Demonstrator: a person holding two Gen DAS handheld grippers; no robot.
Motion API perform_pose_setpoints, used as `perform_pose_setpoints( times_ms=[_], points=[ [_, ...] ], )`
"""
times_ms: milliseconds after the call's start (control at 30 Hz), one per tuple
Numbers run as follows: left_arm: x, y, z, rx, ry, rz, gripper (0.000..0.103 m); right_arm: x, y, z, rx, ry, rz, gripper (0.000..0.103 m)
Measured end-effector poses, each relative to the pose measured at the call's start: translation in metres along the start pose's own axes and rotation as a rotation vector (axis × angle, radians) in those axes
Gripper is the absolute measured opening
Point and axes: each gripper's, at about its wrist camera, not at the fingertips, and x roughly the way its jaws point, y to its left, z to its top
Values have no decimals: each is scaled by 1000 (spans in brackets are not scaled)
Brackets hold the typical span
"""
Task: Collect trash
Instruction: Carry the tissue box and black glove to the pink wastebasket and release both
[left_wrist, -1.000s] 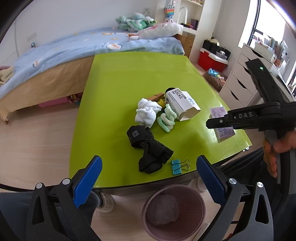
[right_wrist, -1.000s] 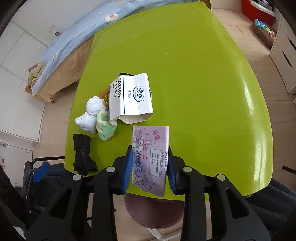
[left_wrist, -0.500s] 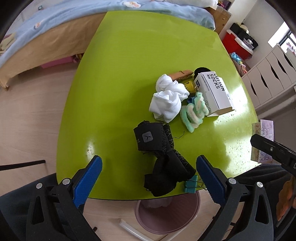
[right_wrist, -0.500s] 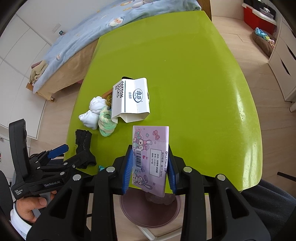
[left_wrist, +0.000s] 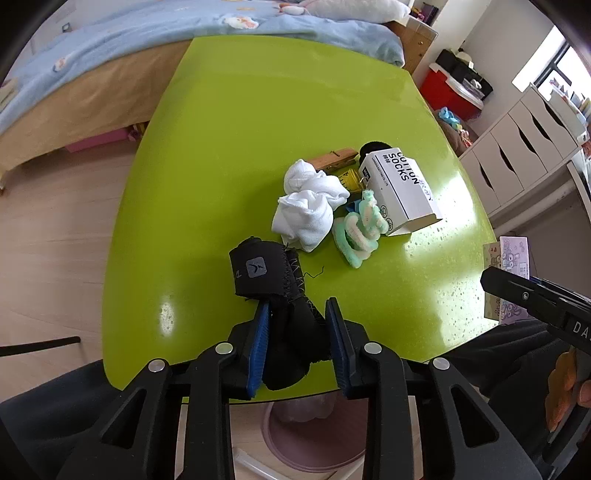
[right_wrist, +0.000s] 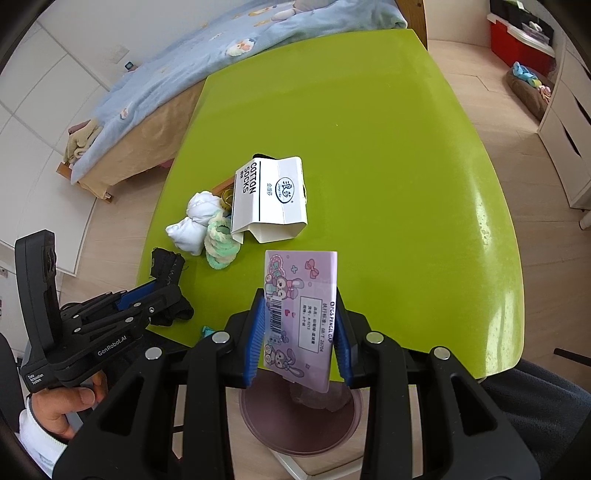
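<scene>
While the left gripper (left_wrist: 297, 343) pinches the black sock (left_wrist: 280, 306) at the green table's (left_wrist: 229, 155) near edge, the right gripper (right_wrist: 298, 339) clamps a pink pencil-cap packet (right_wrist: 300, 314) over the pink bin (right_wrist: 299, 424). Only the right view shows the packet's barcode; the left shows a wooden clothespin (left_wrist: 334, 158) behind the cotton-socks box (left_wrist: 400, 192).

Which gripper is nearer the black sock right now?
Left. The left gripper has its fingers on either side of the black sock; the right gripper holds a purple card pack above the bin.
</scene>
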Motion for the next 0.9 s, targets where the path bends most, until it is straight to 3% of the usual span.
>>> perform_pose_setpoints(
  times_ms=[167,433,900],
  points=[
    [-24,0,-10,40,-61,16,29,-14,6,-9,-37,-18,10,33],
    [-66,-10,-42,115,-123,-19,29,-40,21,-45,-118,-23,44,34],
    [-92,-23,-105,180,-89,-109,29,-45,49,-113,-229,74,127,39]
  ],
)
